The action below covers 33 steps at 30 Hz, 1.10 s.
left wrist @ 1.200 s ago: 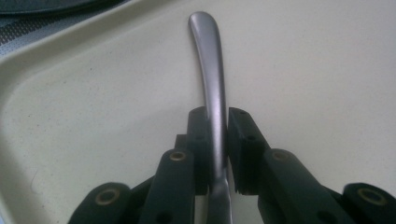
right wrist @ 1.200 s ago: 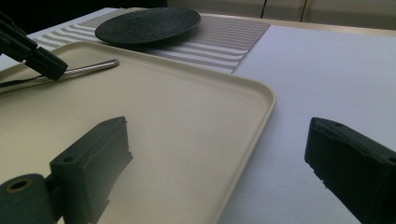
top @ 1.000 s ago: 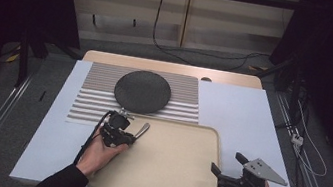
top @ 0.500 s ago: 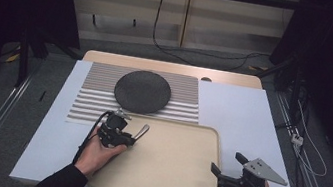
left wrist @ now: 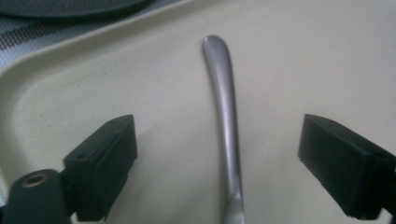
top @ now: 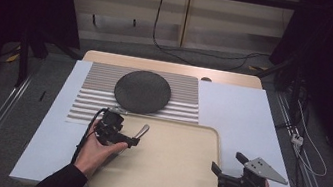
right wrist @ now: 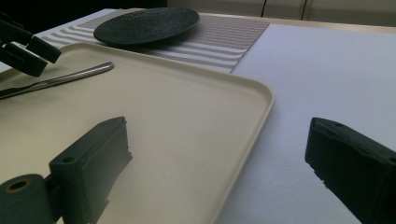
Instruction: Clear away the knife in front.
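Left gripper (top: 122, 134) jaws just opened, right gripper (top: 223, 169) jaws apart

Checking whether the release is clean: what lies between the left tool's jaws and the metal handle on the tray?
Bare tray on both sides; in the left gripper view the handle lies untouched between the just-opened jaws of the left tool.

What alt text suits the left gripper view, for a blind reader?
A slim silver metal utensil handle lies on a cream plastic tray, untouched between the left gripper's two wide-open black jaws, which have just been opening.
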Tool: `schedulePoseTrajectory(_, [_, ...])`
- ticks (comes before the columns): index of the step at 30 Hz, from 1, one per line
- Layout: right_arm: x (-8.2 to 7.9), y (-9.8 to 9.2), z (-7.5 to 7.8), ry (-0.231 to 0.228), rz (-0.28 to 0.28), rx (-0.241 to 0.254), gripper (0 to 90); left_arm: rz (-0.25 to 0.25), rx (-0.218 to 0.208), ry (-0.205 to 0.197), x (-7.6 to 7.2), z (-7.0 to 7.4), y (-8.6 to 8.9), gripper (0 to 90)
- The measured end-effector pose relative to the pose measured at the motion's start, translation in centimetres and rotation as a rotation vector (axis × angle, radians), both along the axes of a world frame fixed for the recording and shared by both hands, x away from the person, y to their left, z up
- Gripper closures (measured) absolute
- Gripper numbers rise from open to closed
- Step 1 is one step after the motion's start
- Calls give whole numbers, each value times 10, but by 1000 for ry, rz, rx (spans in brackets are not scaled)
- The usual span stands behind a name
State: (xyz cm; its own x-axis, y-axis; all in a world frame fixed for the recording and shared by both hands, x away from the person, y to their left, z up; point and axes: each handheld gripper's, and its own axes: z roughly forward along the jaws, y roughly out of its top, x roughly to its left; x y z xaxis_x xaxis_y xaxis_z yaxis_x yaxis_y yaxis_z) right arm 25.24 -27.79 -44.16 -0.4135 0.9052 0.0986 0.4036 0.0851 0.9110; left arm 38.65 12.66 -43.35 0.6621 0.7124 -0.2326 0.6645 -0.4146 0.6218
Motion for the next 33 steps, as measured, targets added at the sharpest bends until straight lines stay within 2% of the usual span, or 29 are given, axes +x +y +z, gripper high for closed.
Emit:
schedulePoseTrajectory(3, [0,0,0,0,0,2,65,2,-39,-64,-4,9,3,73])
schedulePoseTrajectory(5, [0,-1,0,-1,-1,2,65,16,-75,-97,-7,15,5,132])
schedulePoseTrajectory(7, [0,-1,0,0,-1,0,65,11,-75,-136,-10,19,5,218])
schedulePoseTrajectory(8, [0,0,0,-2,-1,2,65,3,-90,-144,-10,19,5,264])
schedulePoseTrajectory(10, [0,0,0,0,0,1,65,-29,-120,-126,-10,19,5,287])
schedulePoseTrajectory(11, [0,0,0,0,0,0,65,-40,-130,-128,-10,18,4,352])
schedulePoseTrajectory(12, [0,0,0,1,-1,-1,65,-54,-122,-142,-10,18,2,434])
schedulePoseTrajectory(13, [0,0,0,1,0,-1,65,-71,-127,-146,-11,17,1,467])
schedulePoseTrajectory(16, [1,2,1,0,1,-4,65,-116,-87,-171,-13,14,-5,530])
schedulePoseTrajectory(17, [1,2,1,0,1,-6,65,-123,-78,-184,-14,13,-6,556])
schedulePoseTrajectory(19, [2,3,1,0,2,-9,65,-128,-56,-184,-16,10,-9,631])
schedulePoseTrajectory(22, [2,4,1,1,4,-18,66,-124,-56,-209,-18,9,-11,756])
schedulePoseTrajectory(26, [1,3,1,1,-2,-15,66,-142,-72,-186,-17,7,-14,888])
schedulePoseTrajectory(28, [1,3,1,2,-4,-12,66,-157,-71,-177,-16,5,-17,900])
schedulePoseTrajectory(30, [2,4,1,2,2,-14,67,-166,-46,-173,-17,3,-21,900])
schedulePoseTrajectory(31, [2,4,1,1,3,-15,67,-177,-49,-160,-16,2,-23,900])
schedulePoseTrajectory(33, [1,4,1,0,3,-13,67,-177,-34,-159,-15,0,-26,900])
